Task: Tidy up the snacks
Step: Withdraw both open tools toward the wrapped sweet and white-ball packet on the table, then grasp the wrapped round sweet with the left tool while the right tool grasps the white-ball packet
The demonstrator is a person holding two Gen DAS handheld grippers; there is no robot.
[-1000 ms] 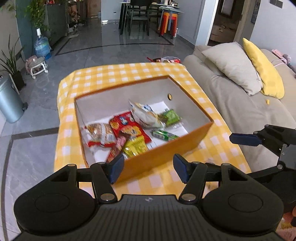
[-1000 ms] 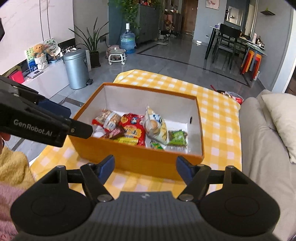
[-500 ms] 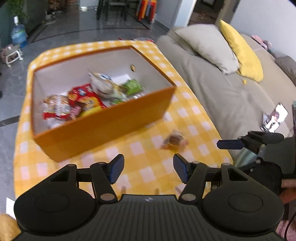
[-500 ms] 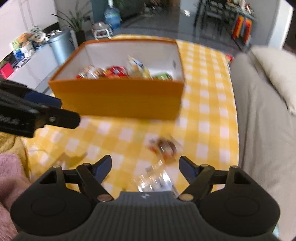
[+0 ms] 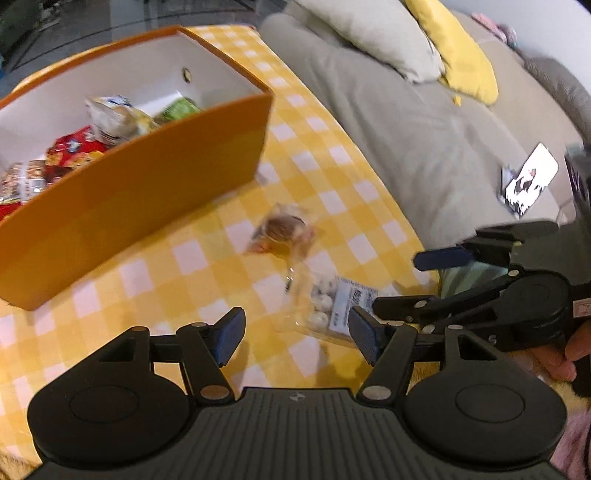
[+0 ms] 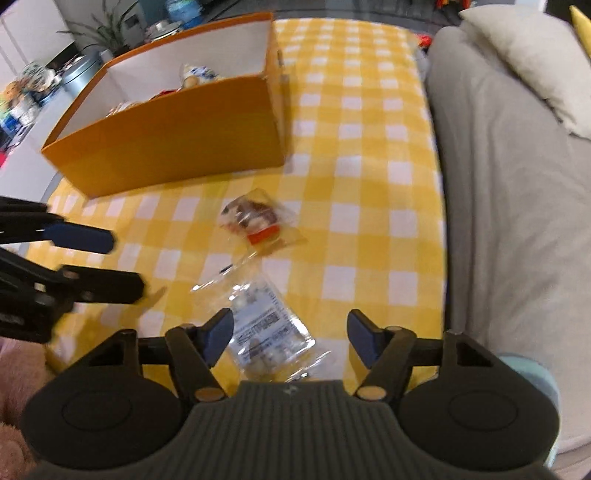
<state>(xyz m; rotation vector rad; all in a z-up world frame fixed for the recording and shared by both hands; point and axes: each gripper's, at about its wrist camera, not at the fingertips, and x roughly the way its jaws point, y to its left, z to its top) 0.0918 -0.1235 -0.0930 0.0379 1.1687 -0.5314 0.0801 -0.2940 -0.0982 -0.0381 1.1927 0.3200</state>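
An orange box [image 5: 140, 177] with several snack packs inside stands on the yellow checked tablecloth [image 5: 207, 266]; it also shows in the right wrist view [image 6: 173, 129]. Two clear packs lie loose in front of it: one with a brown snack [image 5: 282, 230] [image 6: 251, 218], and one with white pieces and a label [image 5: 332, 302] [image 6: 262, 321]. My left gripper [image 5: 295, 334] is open and empty, above the cloth beside the labelled pack. My right gripper [image 6: 290, 332] is open and empty, right over the labelled pack.
A grey sofa [image 5: 424, 129] with a beige pillow [image 5: 369, 29] and a yellow pillow [image 5: 461, 48] runs along the table's right edge. A phone [image 5: 528, 184] lies on the sofa. A bin and plants [image 6: 81, 62] stand beyond the box.
Both grippers have pulled back from over the box and tilted down toward the near table edge. The two loose packs have come into view under them. Both stay open.
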